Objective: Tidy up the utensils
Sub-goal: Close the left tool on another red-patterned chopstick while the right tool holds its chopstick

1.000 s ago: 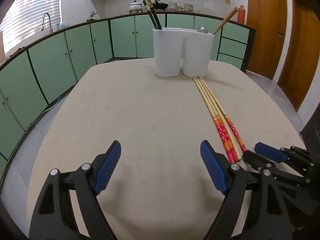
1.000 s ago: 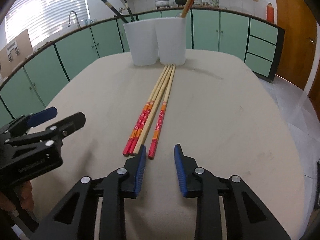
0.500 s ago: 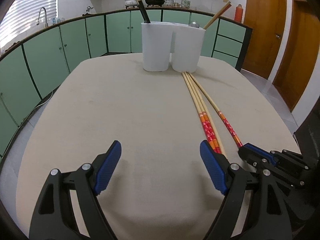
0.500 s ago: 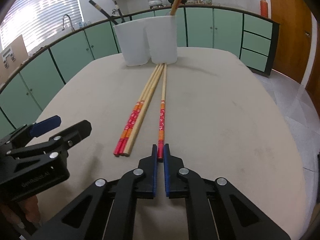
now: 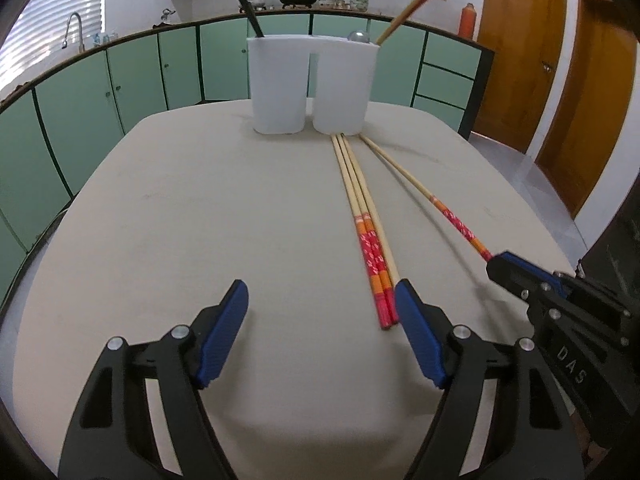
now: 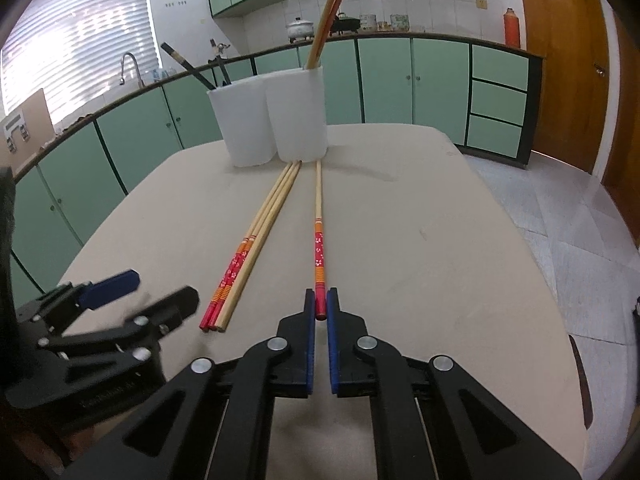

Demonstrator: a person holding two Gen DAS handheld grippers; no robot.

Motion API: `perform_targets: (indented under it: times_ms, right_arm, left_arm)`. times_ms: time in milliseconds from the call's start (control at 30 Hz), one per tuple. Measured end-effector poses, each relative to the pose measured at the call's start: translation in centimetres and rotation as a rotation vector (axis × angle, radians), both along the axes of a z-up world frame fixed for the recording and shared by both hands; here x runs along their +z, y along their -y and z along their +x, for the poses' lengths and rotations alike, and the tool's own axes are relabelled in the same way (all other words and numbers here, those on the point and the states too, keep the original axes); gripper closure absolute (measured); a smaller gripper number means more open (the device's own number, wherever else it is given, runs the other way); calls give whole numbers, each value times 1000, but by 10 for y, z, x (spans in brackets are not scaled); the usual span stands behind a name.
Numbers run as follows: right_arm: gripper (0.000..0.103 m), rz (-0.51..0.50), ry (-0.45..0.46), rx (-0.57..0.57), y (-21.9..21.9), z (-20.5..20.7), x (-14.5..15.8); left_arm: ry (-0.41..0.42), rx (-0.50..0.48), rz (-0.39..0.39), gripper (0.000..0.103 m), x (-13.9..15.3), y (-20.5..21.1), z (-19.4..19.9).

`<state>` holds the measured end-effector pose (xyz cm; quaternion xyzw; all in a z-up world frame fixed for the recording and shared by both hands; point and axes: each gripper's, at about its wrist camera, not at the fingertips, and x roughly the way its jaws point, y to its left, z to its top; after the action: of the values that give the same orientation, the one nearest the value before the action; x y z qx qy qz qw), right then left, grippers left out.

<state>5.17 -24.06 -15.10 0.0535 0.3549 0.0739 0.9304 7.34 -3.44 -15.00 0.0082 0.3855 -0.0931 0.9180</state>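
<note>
My right gripper (image 6: 319, 304) is shut on the red end of one long bamboo chopstick (image 6: 319, 236), which points at the white two-cup utensil holder (image 6: 268, 120); its far tip still rests near the holder. This chopstick (image 5: 436, 204) also shows in the left wrist view, angled away from the others. Three more chopsticks (image 5: 362, 220) lie bundled on the beige table (image 5: 200, 220); in the right wrist view they (image 6: 260, 240) are left of the held one. My left gripper (image 5: 320, 320) is open and empty, its right finger beside the bundle's red ends. The holder (image 5: 312, 84) contains dark and wooden chopsticks.
Green kitchen cabinets (image 5: 120, 92) ring the table on the far side. A wooden door (image 5: 516, 52) stands at right. The table edge drops to a tiled floor (image 6: 580, 216) on the right.
My right gripper closed on one chopstick's red end and swung it to the right, away from the other three. My left gripper stayed open and shifted slightly toward the bundle.
</note>
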Motion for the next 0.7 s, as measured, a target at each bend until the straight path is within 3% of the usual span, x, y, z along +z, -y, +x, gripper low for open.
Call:
perform_targets:
  times_ms: [267,600,700]
  right_arm:
    - [98,8,19,8,4,-2,2]
    - [98,23,19,10,6,-4,2]
    - [98,25,18,9,7,-4,1]
  left_arm:
    - [-54,12,0,39,-9,2,5]
    - [-68,0,31,41,-10,11,7]
    - [-68,5,54,46,-11,14,8]
